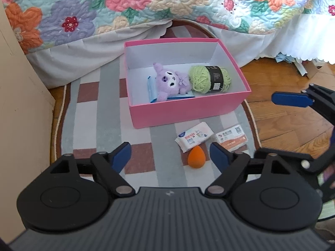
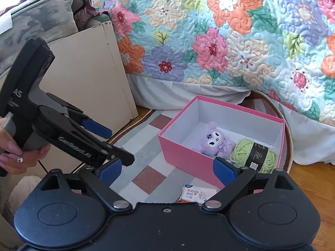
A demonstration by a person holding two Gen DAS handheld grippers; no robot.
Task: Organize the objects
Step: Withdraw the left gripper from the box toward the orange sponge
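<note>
A pink box [image 1: 184, 113] [image 2: 180, 156] stands on the checked rug. Inside lie a purple plush toy [image 1: 171, 81] [image 2: 215, 142], a green yarn ball [image 1: 209, 79] [image 2: 253, 155] and a blue packet [image 1: 151, 90] under the plush. In front of the box rest a white wipes pack [image 1: 193, 136] [image 2: 196, 194], an orange egg-shaped sponge [image 1: 196, 157] and an orange-and-white sachet [image 1: 231, 137]. My left gripper [image 1: 170, 159] [image 2: 108, 140] hangs open above the rug, nothing between its fingers. My right gripper [image 2: 167, 171] is open and empty too; one blue fingertip [image 1: 291, 99] shows at the right of the left wrist view.
A flowered quilt [image 1: 146, 6] [image 2: 230, 41] drapes over the bed behind the box. A beige cabinet [image 1: 18, 104] [image 2: 88, 77] stands left of the rug [image 1: 94, 113]. Wooden floor [image 1: 282, 121] lies to the right, with clutter under the bed skirt. A hand [image 2: 12, 156] holds the left gripper.
</note>
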